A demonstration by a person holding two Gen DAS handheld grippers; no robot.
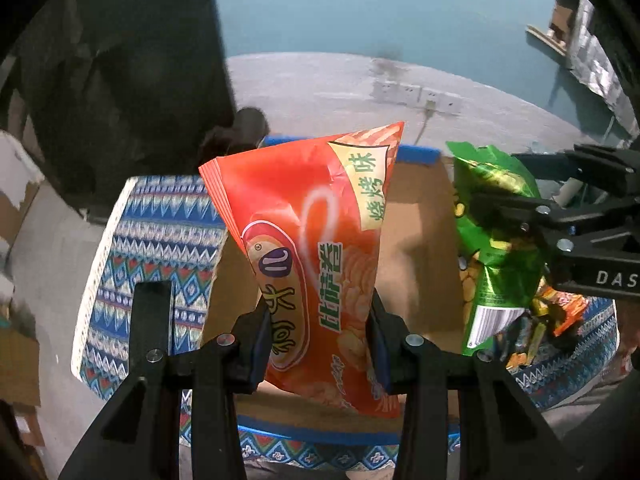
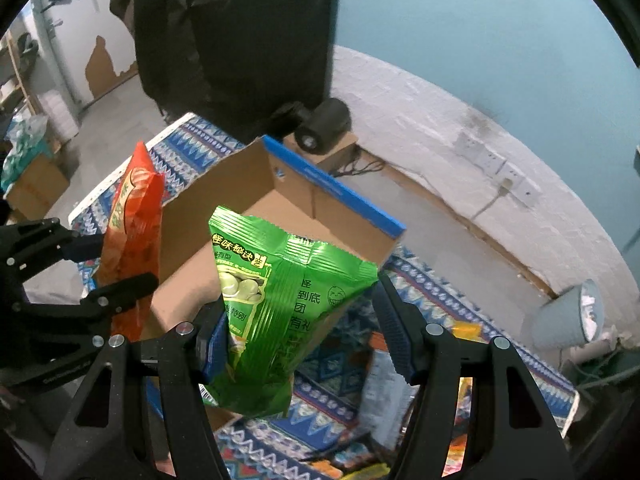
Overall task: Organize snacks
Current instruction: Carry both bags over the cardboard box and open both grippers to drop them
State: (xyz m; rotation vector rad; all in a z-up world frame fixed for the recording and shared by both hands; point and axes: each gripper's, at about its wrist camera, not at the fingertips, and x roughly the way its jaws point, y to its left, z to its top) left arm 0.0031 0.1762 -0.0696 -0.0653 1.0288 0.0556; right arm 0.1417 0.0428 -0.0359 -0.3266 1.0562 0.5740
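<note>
Left gripper [image 1: 318, 344] clamped on upright orange crinkly chip bag [image 1: 308, 248], directly over open brown cardboard box [image 2: 240, 216]; right gripper [image 2: 296, 344] clamps green foil snack bag [image 2: 280, 300] over box's near-right edge.

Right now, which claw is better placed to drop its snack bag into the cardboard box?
Left. Its orange bag hangs over the box interior; the right claw's green bag hangs nearer the box's edge.
</note>
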